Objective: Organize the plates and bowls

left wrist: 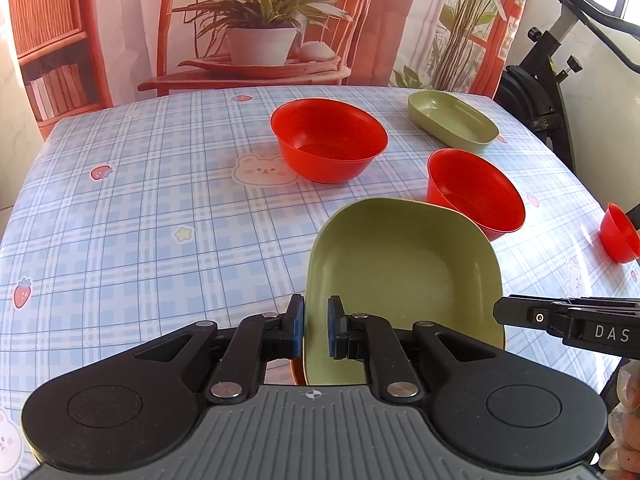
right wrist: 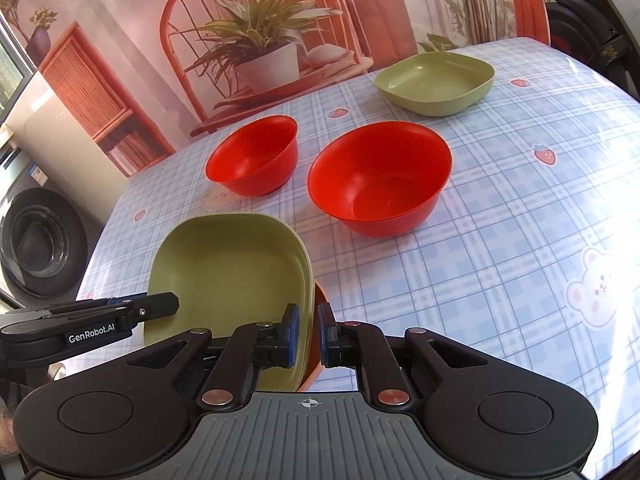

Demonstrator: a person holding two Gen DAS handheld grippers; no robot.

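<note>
A green square plate (left wrist: 400, 272) is held between both grippers, just above the checked tablecloth. My left gripper (left wrist: 316, 328) is shut on its left rim. My right gripper (right wrist: 308, 334) is shut on its right rim (right wrist: 306, 280), along with an orange-red piece (right wrist: 318, 300) under the plate. The plate shows in the right wrist view (right wrist: 228, 276) too. Two red bowls (left wrist: 328, 140) (left wrist: 476, 192) stand beyond, also in the right wrist view (right wrist: 380, 180) (right wrist: 254, 156). A second green plate (left wrist: 452, 120) (right wrist: 436, 82) lies at the far side.
A small red bowl (left wrist: 618, 236) sits at the table's right edge. A printed backdrop (left wrist: 256, 20) hangs behind the table. An exercise bike (left wrist: 552, 68) stands to the right, a washing machine (right wrist: 36, 236) to the left.
</note>
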